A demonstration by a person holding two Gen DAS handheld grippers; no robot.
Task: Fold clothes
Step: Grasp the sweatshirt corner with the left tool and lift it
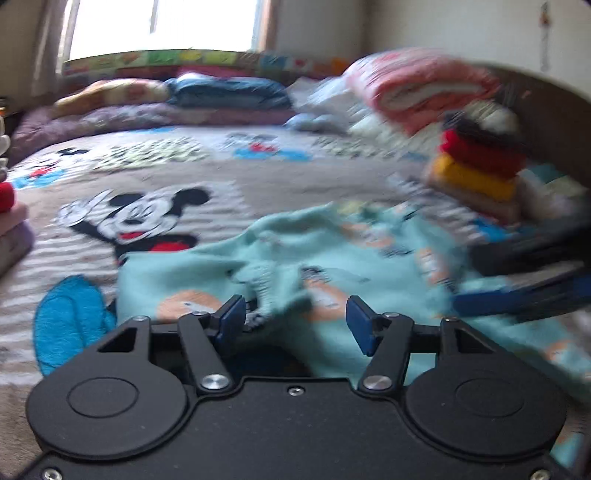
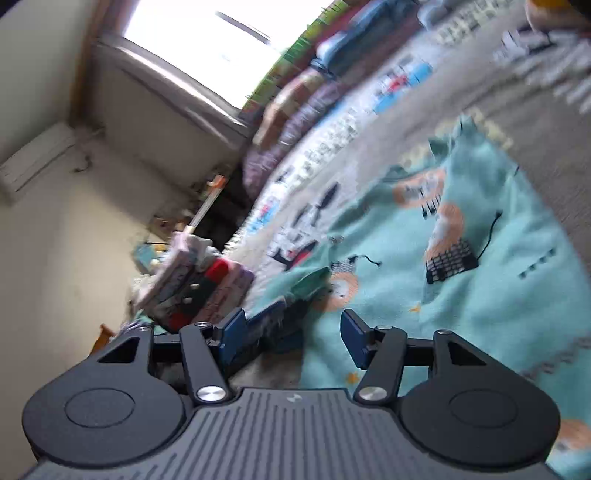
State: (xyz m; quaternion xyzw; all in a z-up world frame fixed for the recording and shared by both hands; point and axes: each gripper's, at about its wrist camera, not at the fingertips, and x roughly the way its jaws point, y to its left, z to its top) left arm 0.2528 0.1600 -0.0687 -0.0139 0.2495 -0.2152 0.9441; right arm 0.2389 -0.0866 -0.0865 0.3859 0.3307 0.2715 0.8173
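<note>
A mint-green printed garment (image 1: 351, 266) lies crumpled on the Mickey Mouse bedspread (image 1: 155, 173). My left gripper (image 1: 295, 325) is open just above the garment's near edge, with a fold of cloth between its blue pads but not clamped. My right gripper (image 2: 291, 338) is open and tilted, low over the same garment (image 2: 461, 280). The other gripper's blue-tipped fingers (image 2: 269, 319) show just beyond its left pad, and in the left wrist view the right gripper (image 1: 524, 280) shows blurred at the right edge.
Stacks of folded clothes stand at the right (image 1: 476, 173), at the left edge (image 1: 11, 229) and in the right wrist view (image 2: 192, 284). Pillows and quilts (image 1: 229, 99) line the bed's far side under a window (image 1: 162, 26). A pink folded blanket (image 1: 417, 85) sits at back right.
</note>
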